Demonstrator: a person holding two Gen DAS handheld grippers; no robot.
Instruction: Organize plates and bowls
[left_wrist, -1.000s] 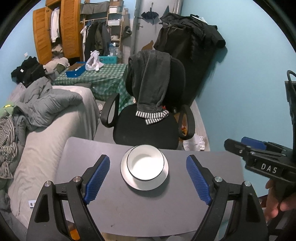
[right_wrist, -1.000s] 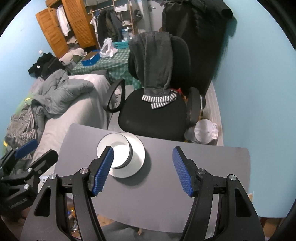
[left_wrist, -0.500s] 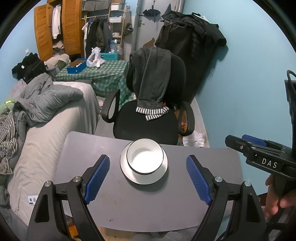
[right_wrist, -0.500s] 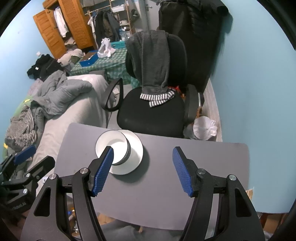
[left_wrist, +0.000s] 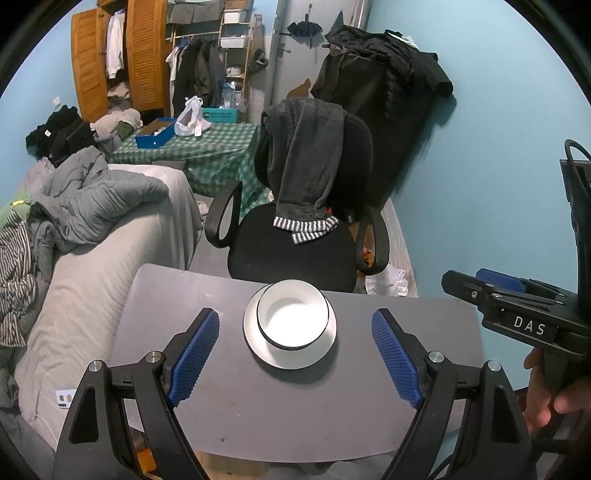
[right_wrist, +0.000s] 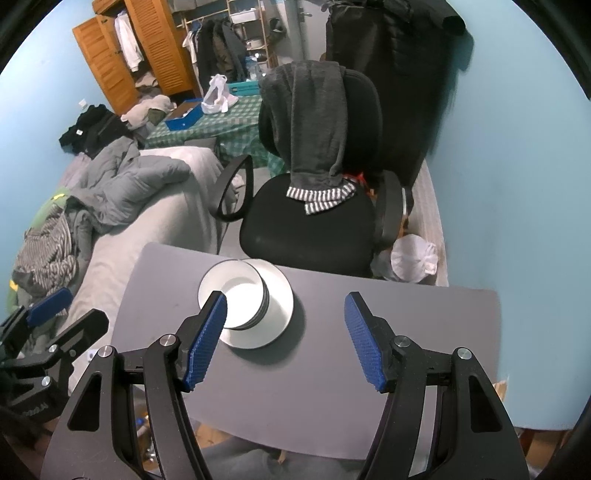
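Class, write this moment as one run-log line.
left gripper: open, empty | right gripper: open, empty | bowls: stacked on plate | table: grey

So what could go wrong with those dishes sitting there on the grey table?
The bowls look like a nested stack sitting off-centre on the plate; a clumsy grab could tip or slide them. The dishes stand close to the table's far edge, so a forward push might send them toward the office chair. Both the left gripper and the right gripper are open, holding nothing.
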